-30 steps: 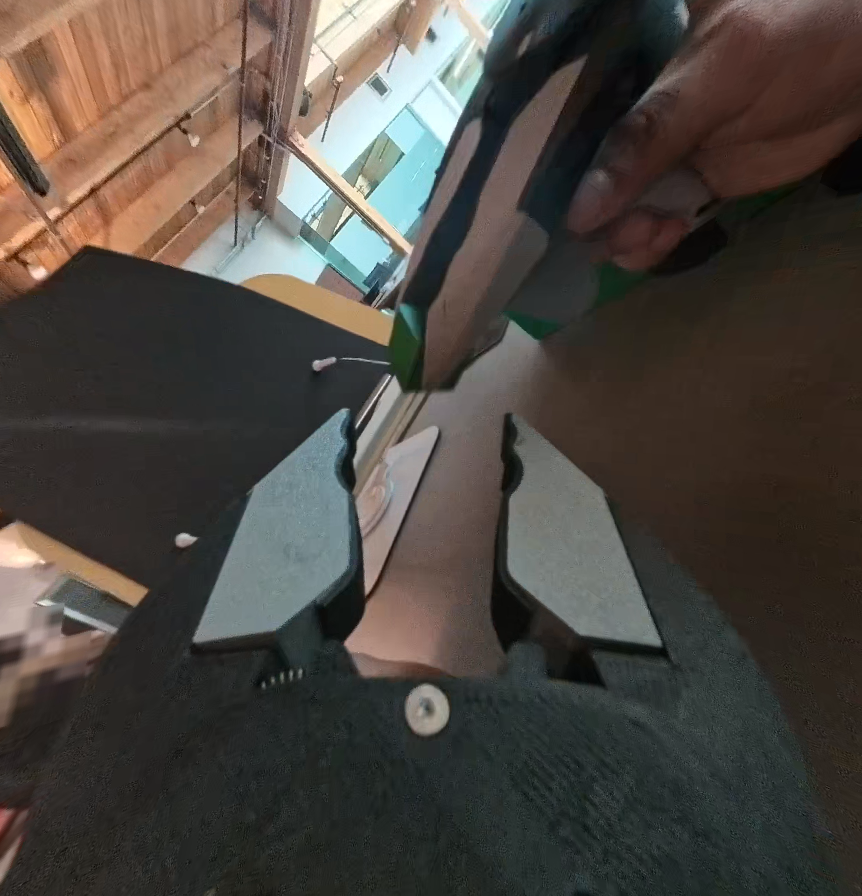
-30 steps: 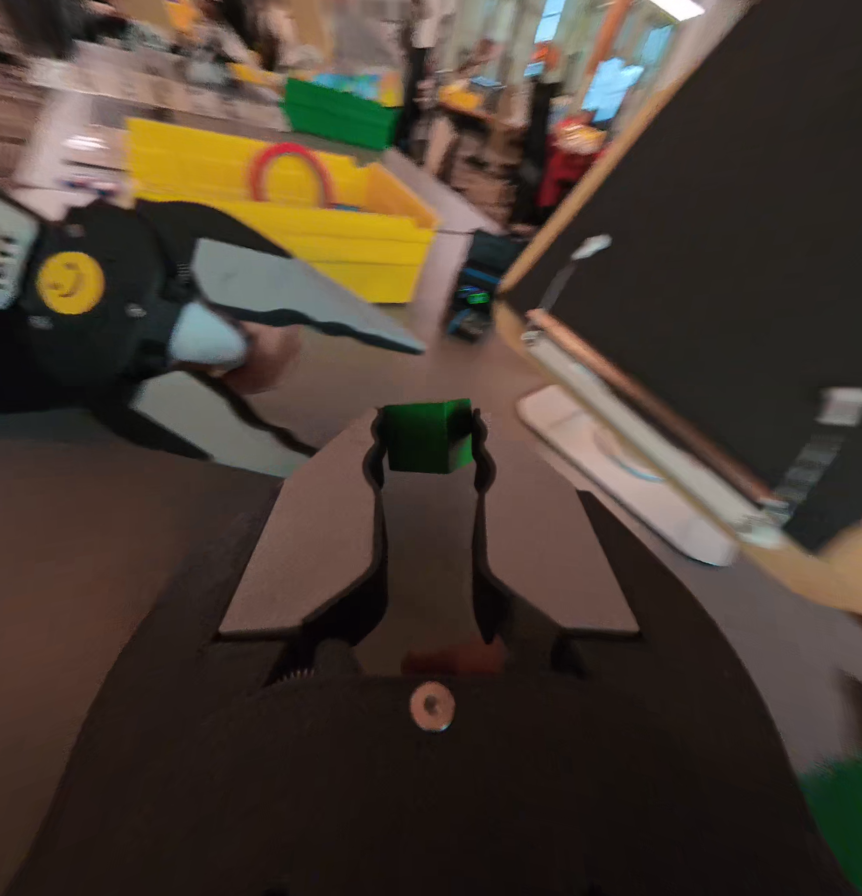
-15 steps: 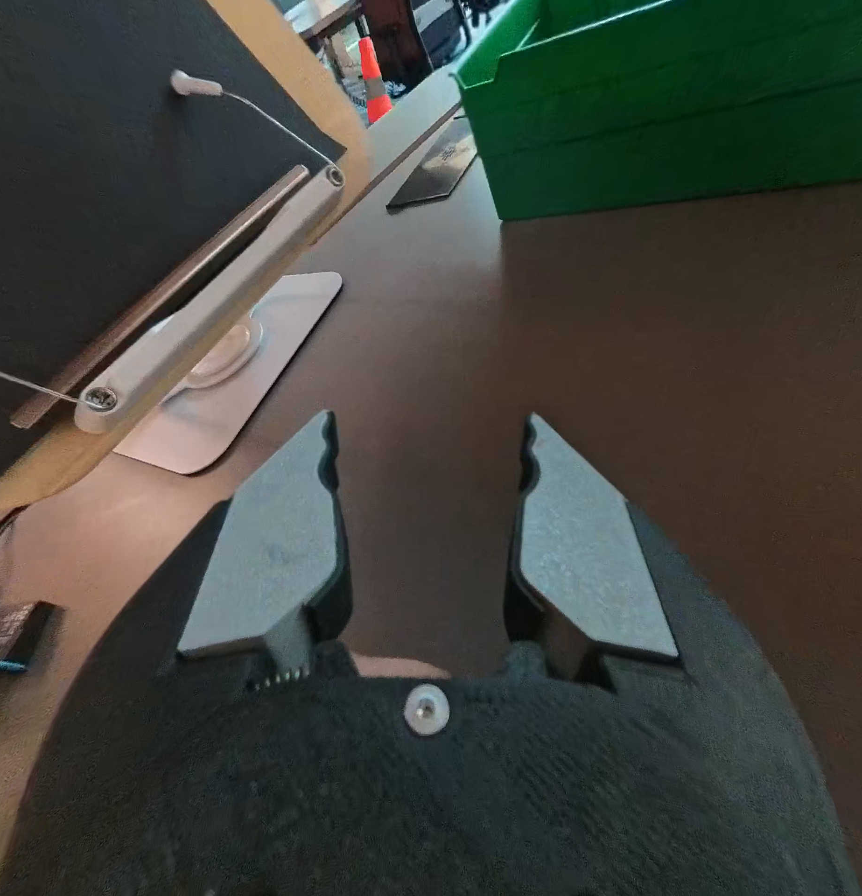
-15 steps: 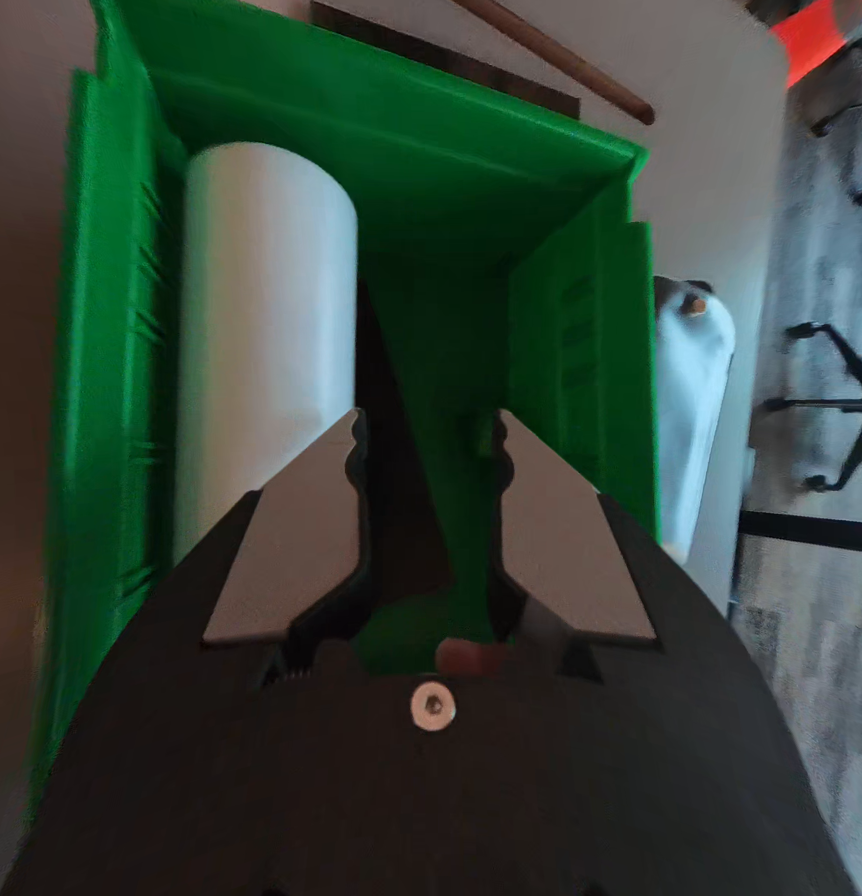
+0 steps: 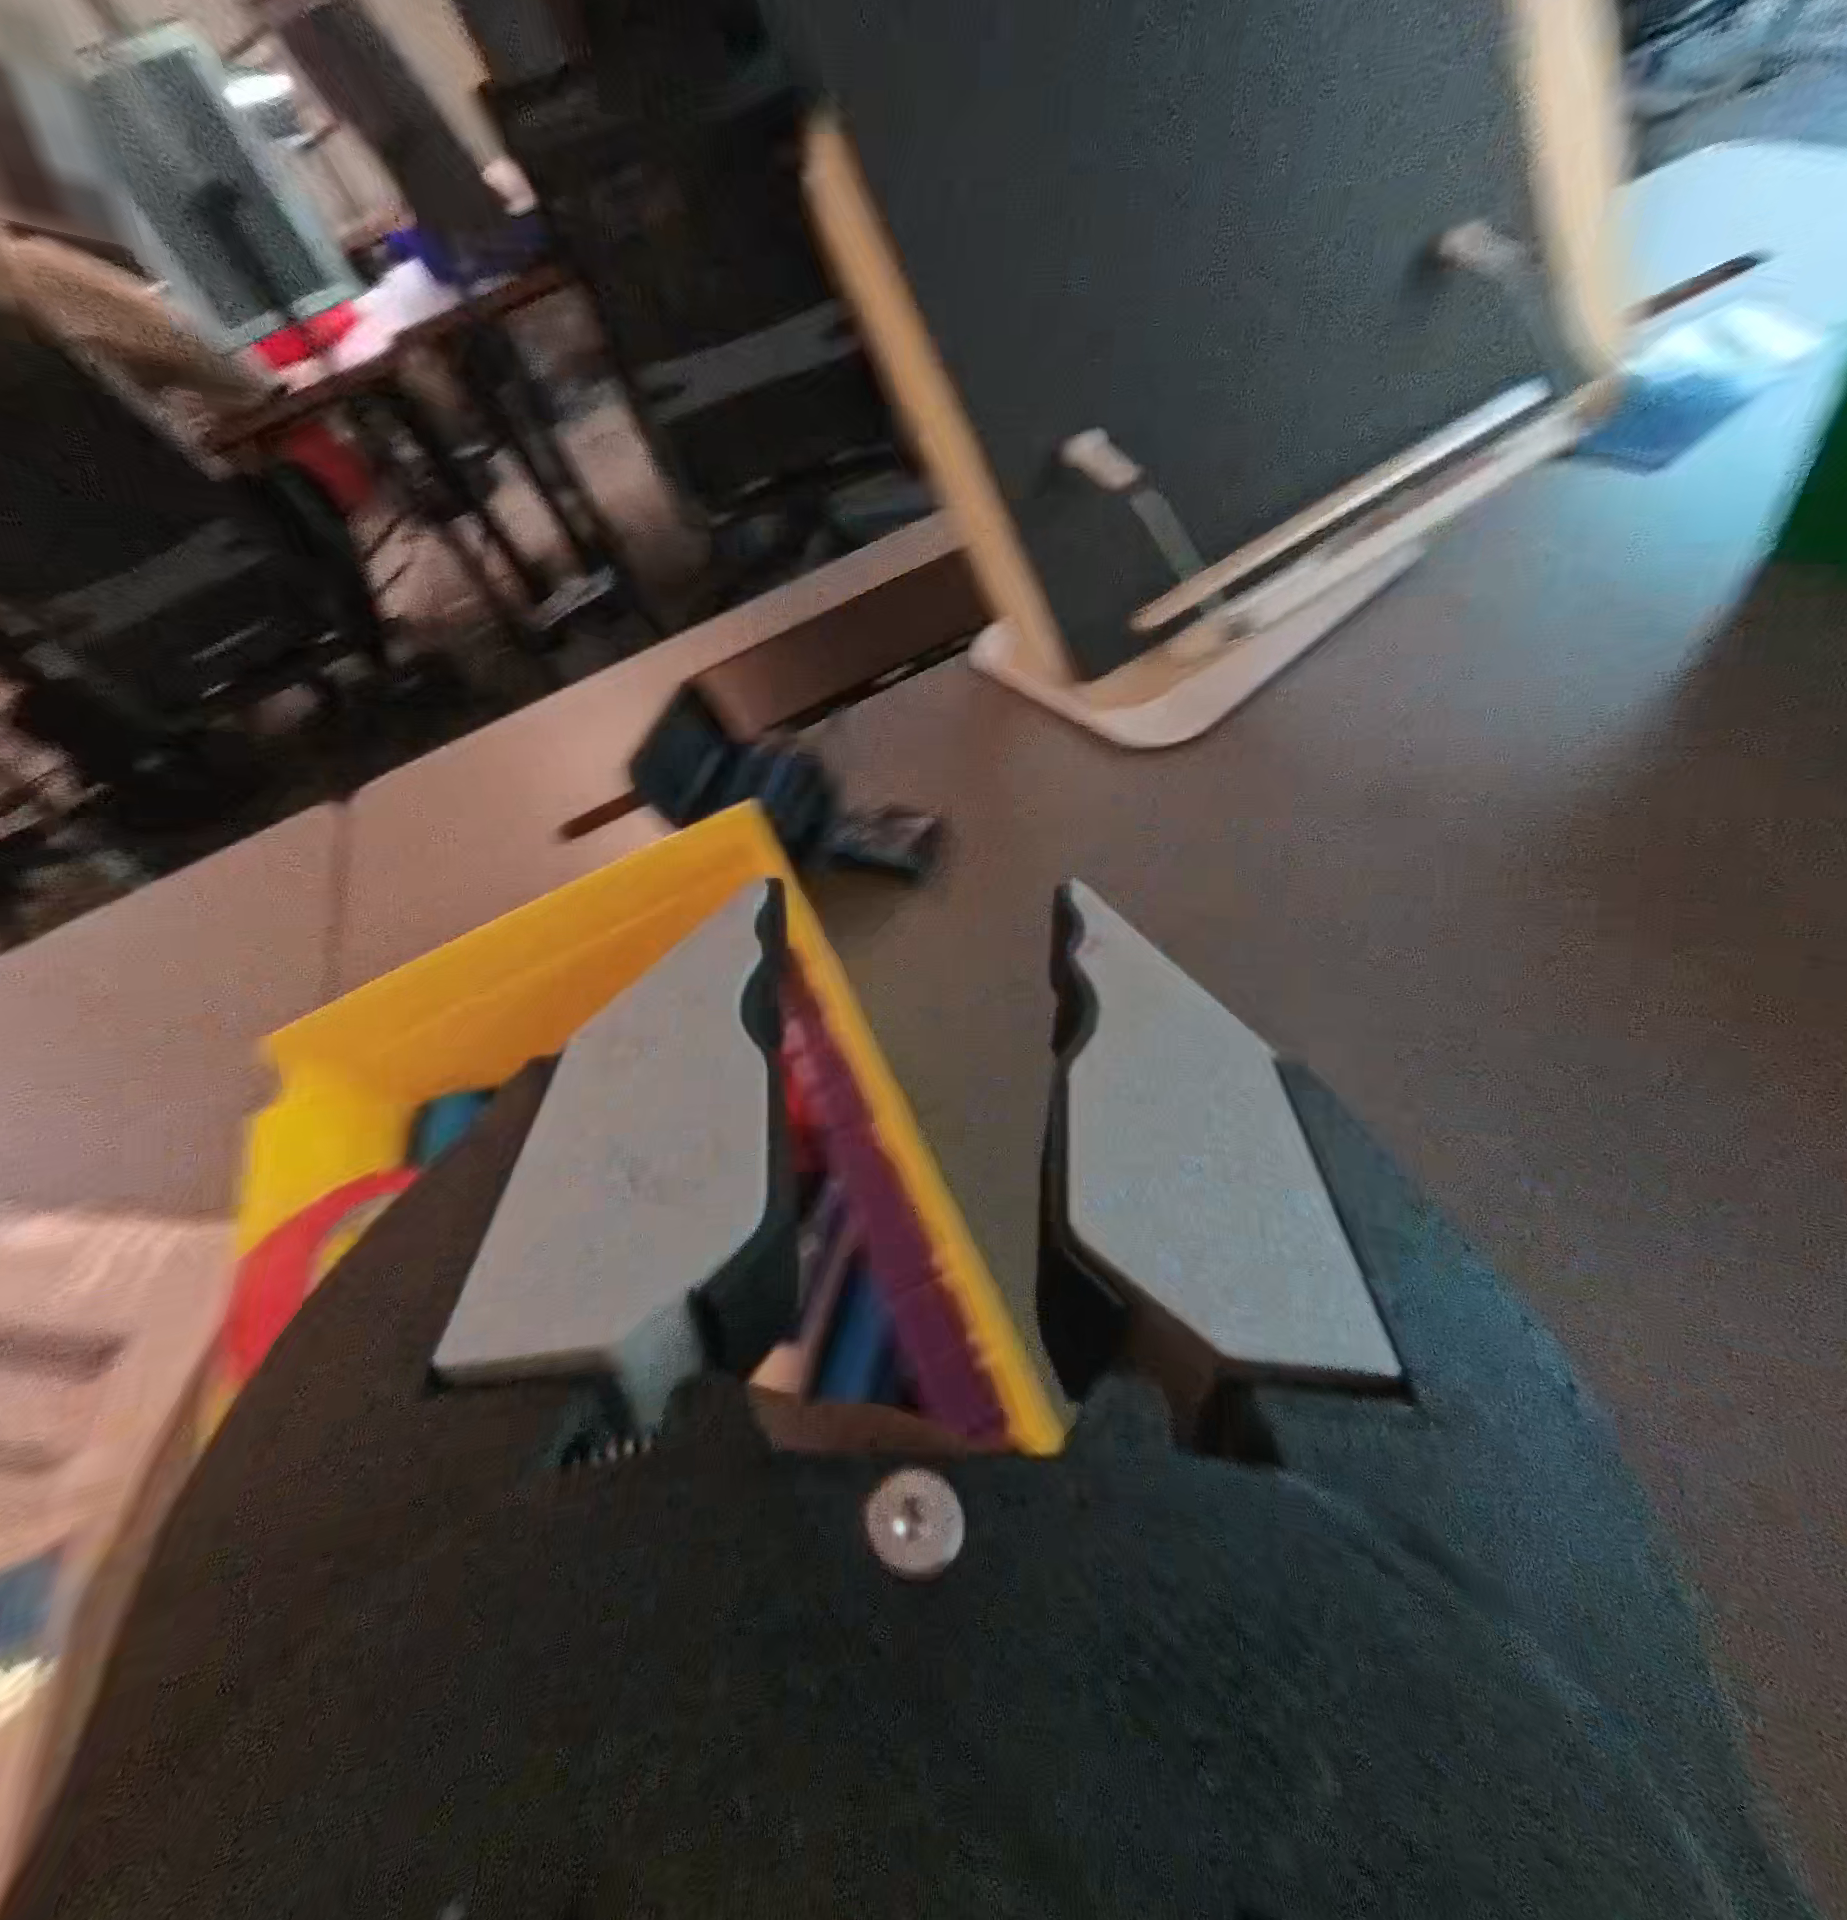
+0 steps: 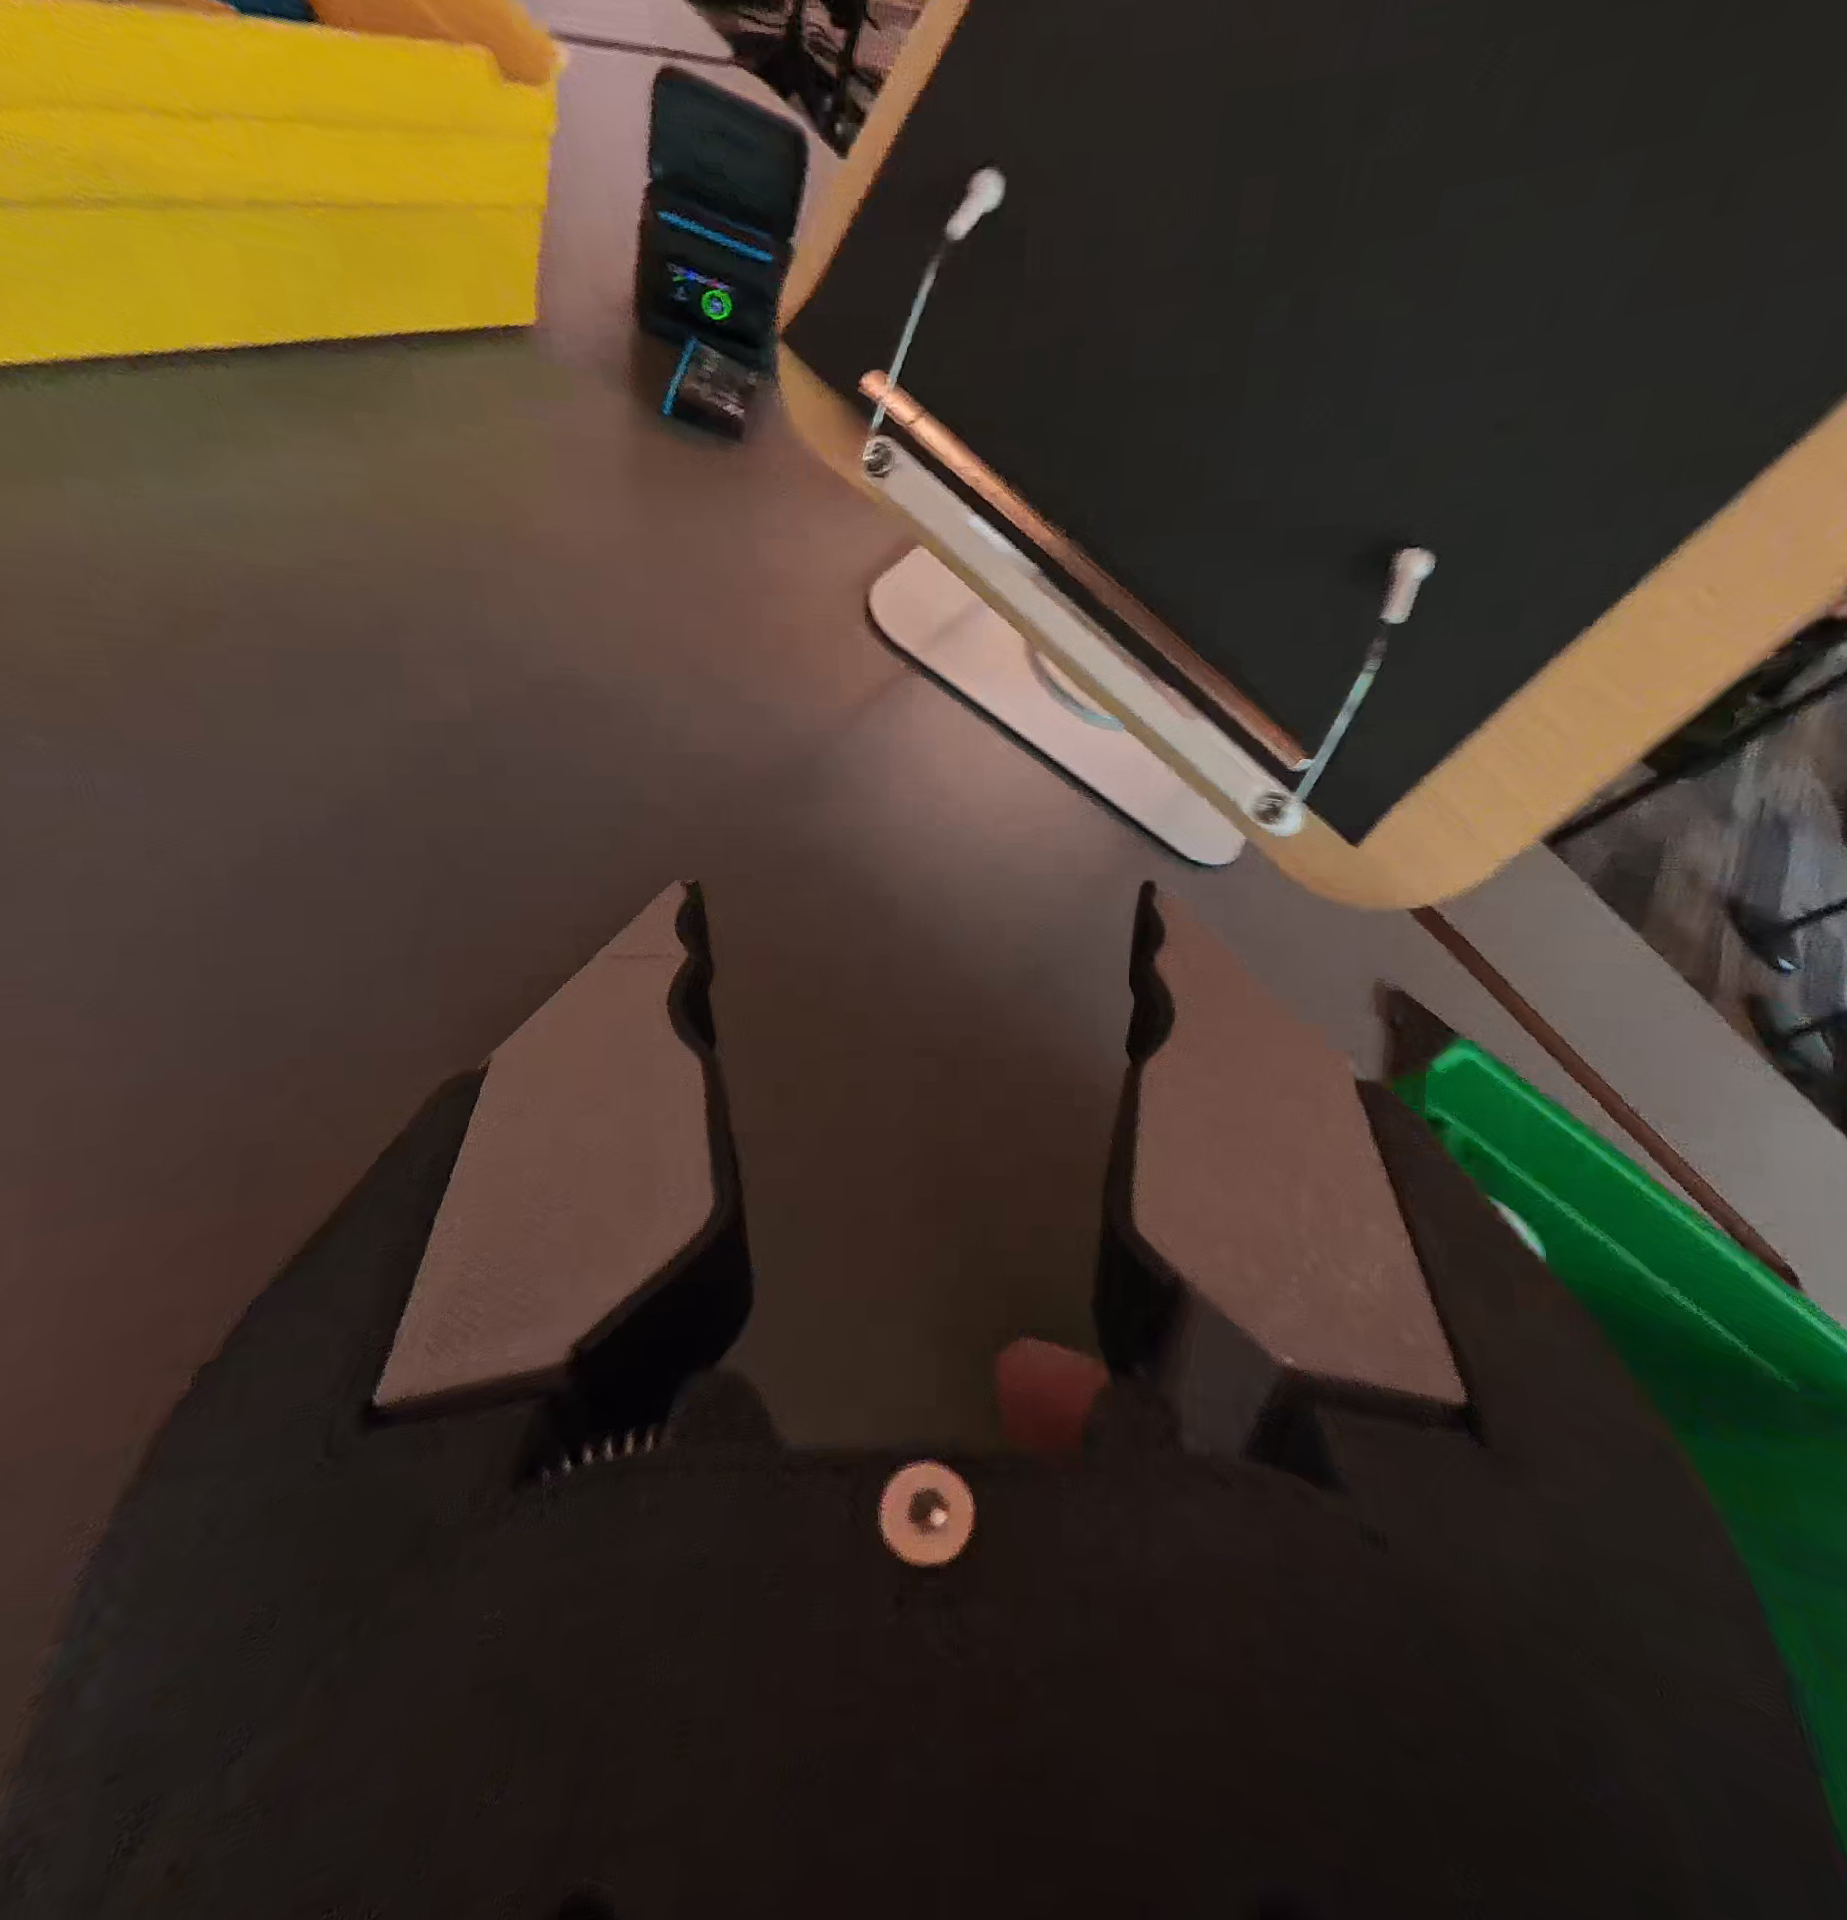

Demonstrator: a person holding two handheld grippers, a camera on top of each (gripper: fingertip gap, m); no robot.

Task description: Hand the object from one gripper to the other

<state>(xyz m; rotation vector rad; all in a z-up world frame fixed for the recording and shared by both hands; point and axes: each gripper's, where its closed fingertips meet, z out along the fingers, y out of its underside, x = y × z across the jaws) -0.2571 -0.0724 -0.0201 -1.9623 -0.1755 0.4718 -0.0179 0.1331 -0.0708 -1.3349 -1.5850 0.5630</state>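
right gripper [image 6: 919, 935] gapes empty above the brown table [image 6: 379, 675].

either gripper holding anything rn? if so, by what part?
Nothing held. Left gripper is open over the yellow bin edge; right gripper is open above bare table.

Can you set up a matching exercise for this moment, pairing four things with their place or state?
Things:
1. left gripper
2. right gripper
3. yellow bin
4. green bin

Places or states:
A. at the right edge of the right wrist view
B. open, above bare table
C. at the top left of the right wrist view
D. open, over the yellow bin's corner

Pairs: 1-D, 2-B, 3-C, 4-A
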